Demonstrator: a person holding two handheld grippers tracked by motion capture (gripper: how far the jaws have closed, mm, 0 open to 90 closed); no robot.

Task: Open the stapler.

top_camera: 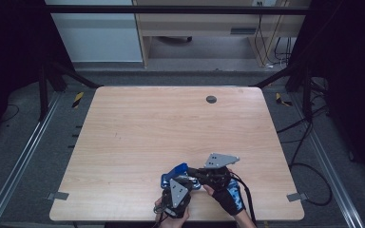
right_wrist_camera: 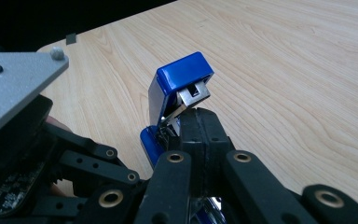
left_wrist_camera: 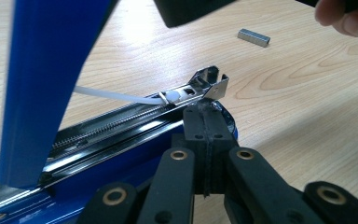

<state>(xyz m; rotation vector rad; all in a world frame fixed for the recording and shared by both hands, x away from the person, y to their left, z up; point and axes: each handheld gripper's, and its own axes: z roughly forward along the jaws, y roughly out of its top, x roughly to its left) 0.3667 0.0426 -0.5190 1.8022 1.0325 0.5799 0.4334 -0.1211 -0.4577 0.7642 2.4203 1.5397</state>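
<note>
now, near edge of the table [top_camera: 123, 142]: both grippers, left gripper [left_wrist_camera: 204, 140] and right gripper [right_wrist_camera: 200, 135], jaws closed flat, holding nothing, against the opened blue stapler [top_camera: 176, 173]. its rail runs away from the left one; beyond it, that view catches a loose staple strip [left_wrist_camera: 254, 37].

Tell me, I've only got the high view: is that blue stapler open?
Observer: Yes. The left gripper view shows the blue stapler hinged open, its metal staple channel bared.
Operator: Anything loose nearby?
Observer: A small strip of staples lies on the table beyond it.
Operator: Are the grippers open?
Observer: Both are shut: the left gripper at the channel's front end, the right gripper just below the stapler's raised tip.
</note>
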